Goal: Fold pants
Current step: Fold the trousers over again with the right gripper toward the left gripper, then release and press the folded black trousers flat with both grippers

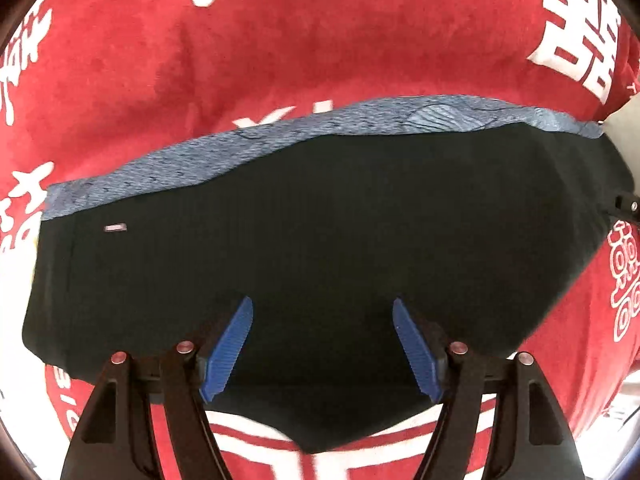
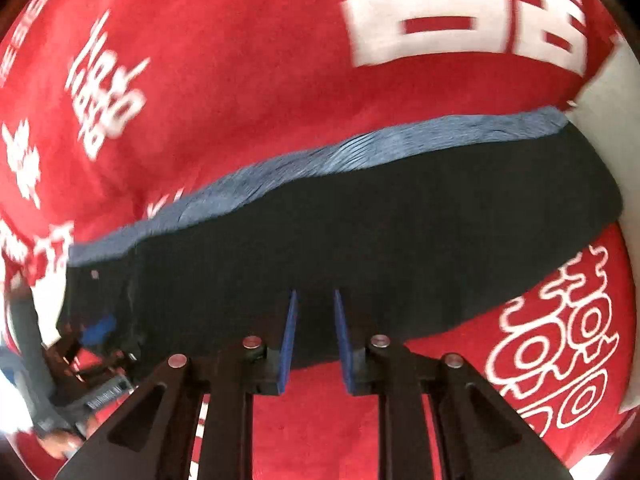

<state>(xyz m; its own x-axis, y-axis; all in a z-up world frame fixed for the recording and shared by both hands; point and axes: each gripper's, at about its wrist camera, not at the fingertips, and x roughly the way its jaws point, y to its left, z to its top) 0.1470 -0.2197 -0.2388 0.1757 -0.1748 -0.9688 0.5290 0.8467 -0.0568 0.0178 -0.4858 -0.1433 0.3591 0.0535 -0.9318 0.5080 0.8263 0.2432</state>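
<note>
below both tongs (image 1: pixel 322 316) (jaws apart) lie folded pants (image 1: pixel 320 216).

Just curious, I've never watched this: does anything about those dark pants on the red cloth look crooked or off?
Slightly. The dark pants are folded unevenly: the top layer falls short, leaving a blue-grey strip showing along the far edge, wider at one end. Nothing looks torn.

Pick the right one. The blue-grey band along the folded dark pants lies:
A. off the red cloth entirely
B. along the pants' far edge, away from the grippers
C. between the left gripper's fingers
B: the blue-grey band borders the pants on the side away from both grippers.
</note>
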